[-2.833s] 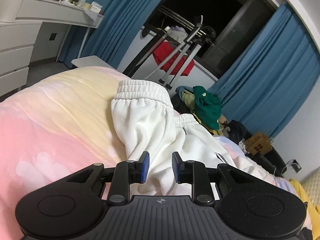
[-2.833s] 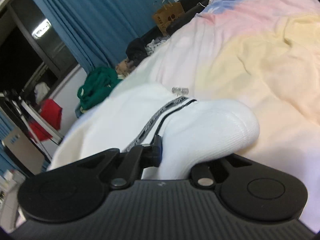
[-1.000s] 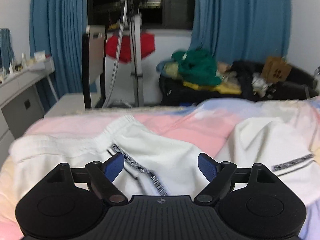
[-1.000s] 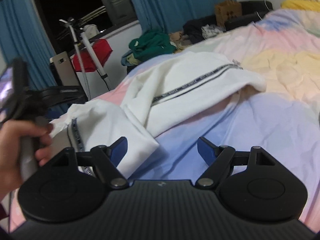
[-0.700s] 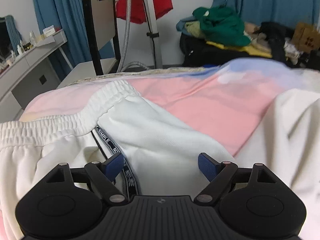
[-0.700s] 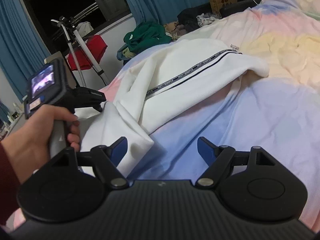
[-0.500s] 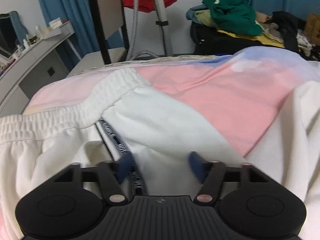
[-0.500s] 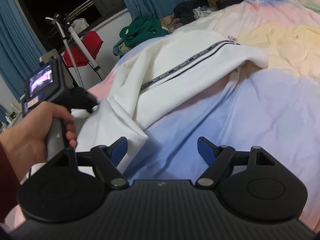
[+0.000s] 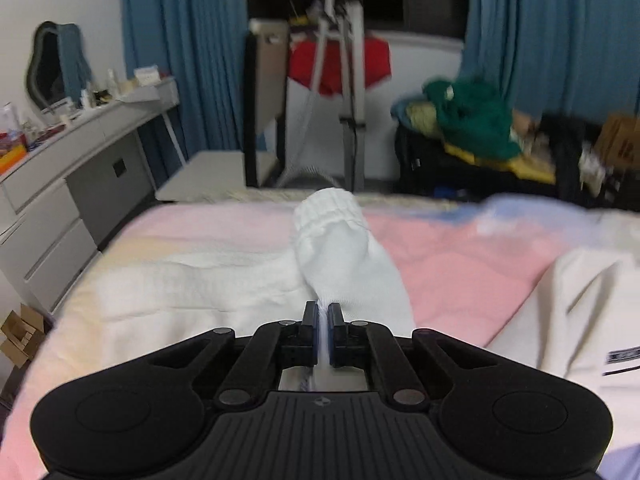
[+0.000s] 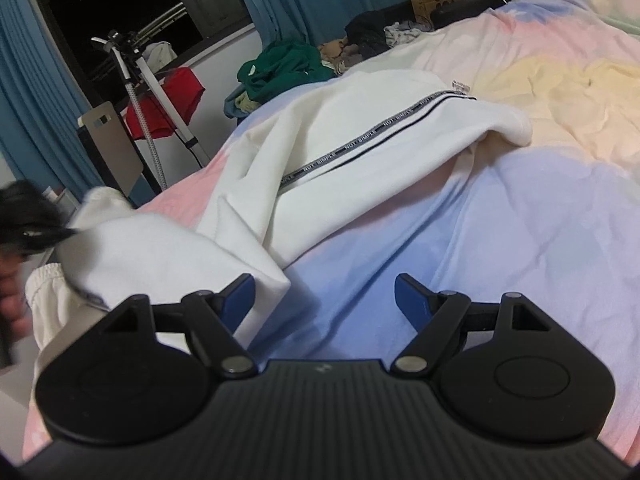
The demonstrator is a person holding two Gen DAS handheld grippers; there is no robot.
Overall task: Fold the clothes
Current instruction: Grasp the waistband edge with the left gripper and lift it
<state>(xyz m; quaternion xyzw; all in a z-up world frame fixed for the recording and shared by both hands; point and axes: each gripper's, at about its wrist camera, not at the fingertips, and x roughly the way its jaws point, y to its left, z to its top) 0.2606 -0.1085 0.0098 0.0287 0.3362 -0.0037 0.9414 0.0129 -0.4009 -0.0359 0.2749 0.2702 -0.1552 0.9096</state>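
White sweatpants (image 10: 360, 148) with a grey lettered side stripe lie spread across the pastel bedspread (image 10: 520, 220). My left gripper (image 9: 323, 312) is shut on a fold of the white sweatpants (image 9: 340, 256) near the elastic waistband and holds it lifted off the bed. In the right wrist view the left gripper (image 10: 28, 220) shows blurred at the far left, pulling up the cloth. My right gripper (image 10: 325, 294) is open and empty, low over the blue part of the bedspread, next to the near fold of the pants.
A grey dresser (image 9: 72, 184) stands left of the bed. Beyond the bed's far edge are a chair (image 9: 264, 100), a garment steamer stand with red cloth (image 9: 340, 60), and a pile of green clothes (image 9: 472, 120) on a dark bag. Blue curtains hang behind.
My left gripper has closed on the pants near the waistband and lifted the cloth up. My right gripper stayed open and nearly still.
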